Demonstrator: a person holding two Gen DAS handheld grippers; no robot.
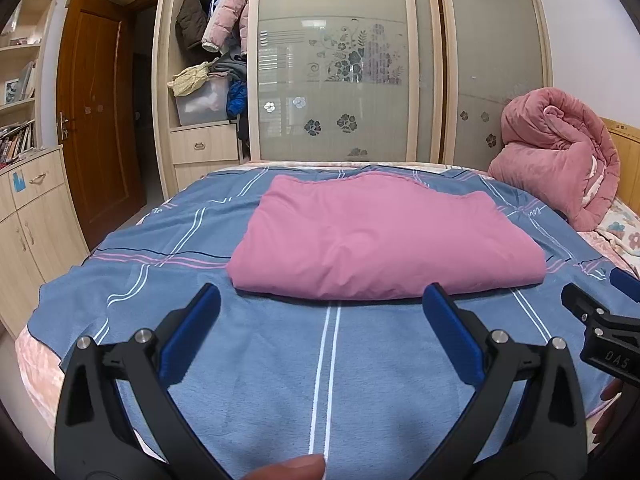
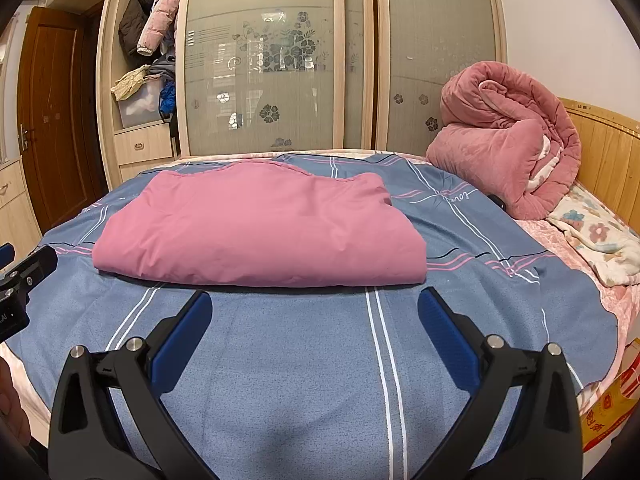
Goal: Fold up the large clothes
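Observation:
A pink garment (image 1: 384,236) lies folded into a thick rectangle on the blue striped bed cover (image 1: 280,360); in the right wrist view the same pink garment (image 2: 260,228) sits left of centre. My left gripper (image 1: 322,300) hovers just short of its near edge, open, nothing between its blue pads. My right gripper (image 2: 314,304) is likewise open and empty, a little back from the fold's near edge. Each gripper shows at the other view's side: the right gripper (image 1: 600,312) and the left gripper (image 2: 20,276).
A rolled pink quilt (image 2: 508,140) rests at the headboard end on the right, with a floral blanket (image 2: 600,240) beside it. Behind the bed stands a wardrobe with frosted sliding doors (image 1: 332,80) and an open section full of hanging clothes (image 1: 216,20). A wooden door (image 1: 96,112) is at left.

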